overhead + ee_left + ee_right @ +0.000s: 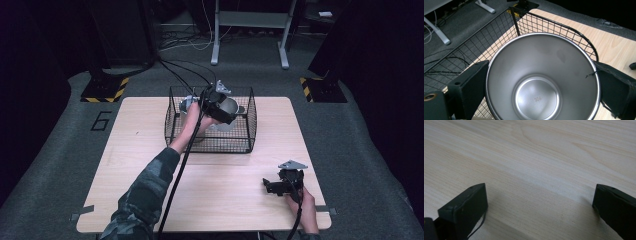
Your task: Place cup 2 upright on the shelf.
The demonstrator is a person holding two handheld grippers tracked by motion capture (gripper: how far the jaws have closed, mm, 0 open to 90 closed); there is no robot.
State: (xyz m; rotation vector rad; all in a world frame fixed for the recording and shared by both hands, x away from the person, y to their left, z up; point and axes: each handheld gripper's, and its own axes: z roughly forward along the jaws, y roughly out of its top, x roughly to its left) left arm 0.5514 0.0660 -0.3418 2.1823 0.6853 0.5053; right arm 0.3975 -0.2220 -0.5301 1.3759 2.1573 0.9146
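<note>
Wood of the table [225, 195] is all that lies under the right gripper [272, 186], which rests near the front edge with its jaws wide and holding nothing, as if waiting. Farther back, the left gripper [220, 107] squeezes a shiny steel cup [544, 80] from both sides, holding it over the black wire basket [247, 142], likely to lift it out or set it in.

A pale wooden bench [150, 150] stands on grey carpet [60, 165] in a dim room. At twelve o'clock, white desk legs [215, 35] and loose cables [185, 40]; at ten and two, hazard-striped bases [105, 90].
</note>
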